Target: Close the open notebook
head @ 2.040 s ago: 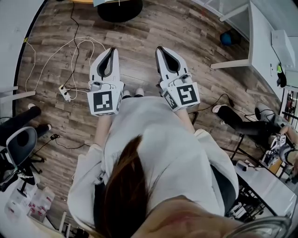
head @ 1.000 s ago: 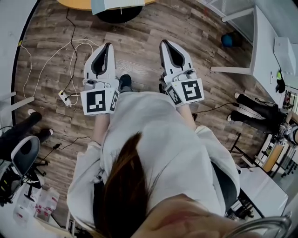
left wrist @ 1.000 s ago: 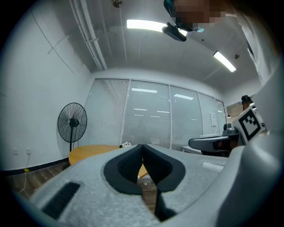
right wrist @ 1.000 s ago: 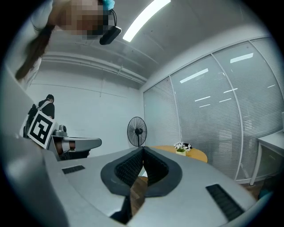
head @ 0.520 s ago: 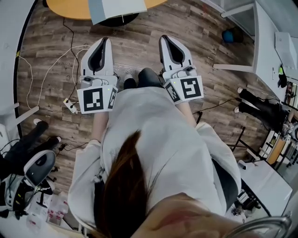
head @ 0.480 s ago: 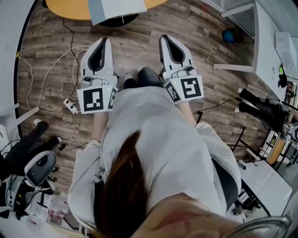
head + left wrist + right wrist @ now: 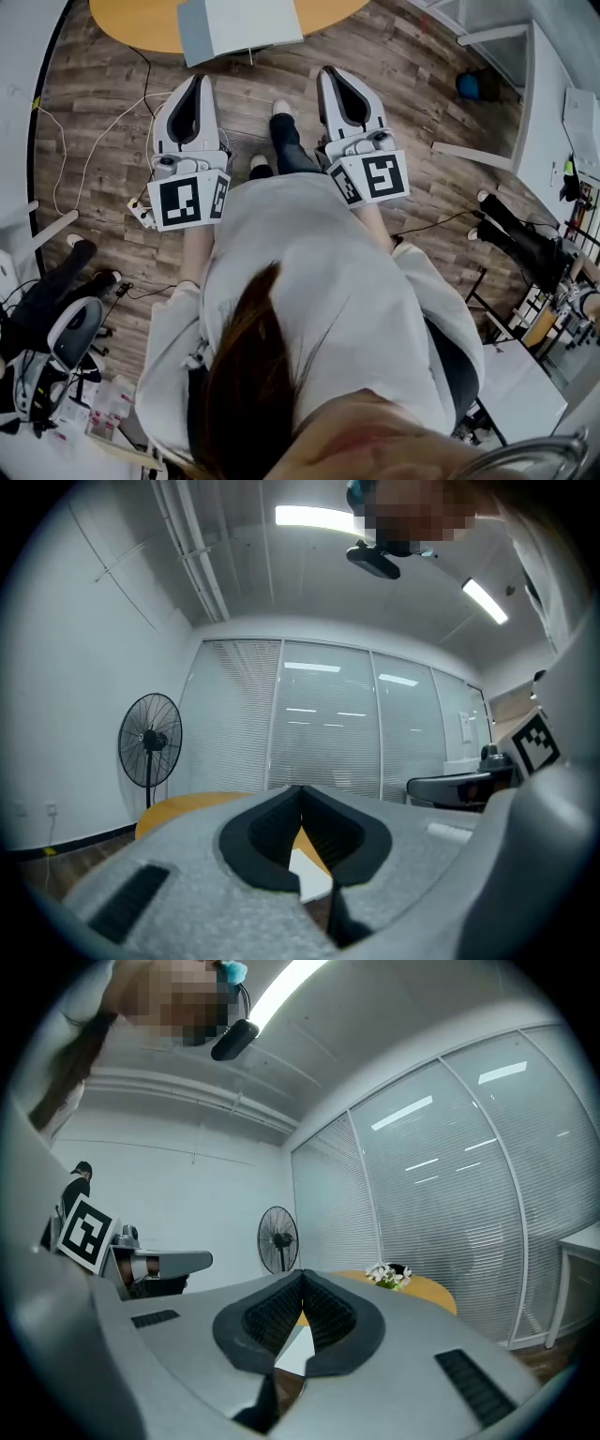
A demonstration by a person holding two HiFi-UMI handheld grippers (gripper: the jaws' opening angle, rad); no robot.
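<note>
The open notebook (image 7: 242, 25) lies with pale pages up on the round orange table (image 7: 141, 23) at the top of the head view. Both grippers are held level over the wooden floor, short of the table and apart from the notebook. My left gripper (image 7: 194, 80) has its jaws together with nothing between them. The right gripper (image 7: 330, 72) is likewise shut and empty. In the left gripper view the shut jaws (image 7: 300, 789) point at the table (image 7: 183, 808), and a white sliver of notebook (image 7: 309, 874) shows below the pads. The right gripper view shows its jaws (image 7: 302, 1274) and the table (image 7: 427, 1290).
White cables and a power strip (image 7: 141, 214) lie on the floor at left. An office chair (image 7: 56, 337) stands lower left. White desks (image 7: 553, 122) and another person's legs (image 7: 516, 234) are at right. A standing fan (image 7: 150, 742) and a vase of flowers (image 7: 389, 1276) are ahead.
The person has walked forward: the orange table and the notebook have come further into view at the top. Both grippers travelled forward with the person, still shut.
</note>
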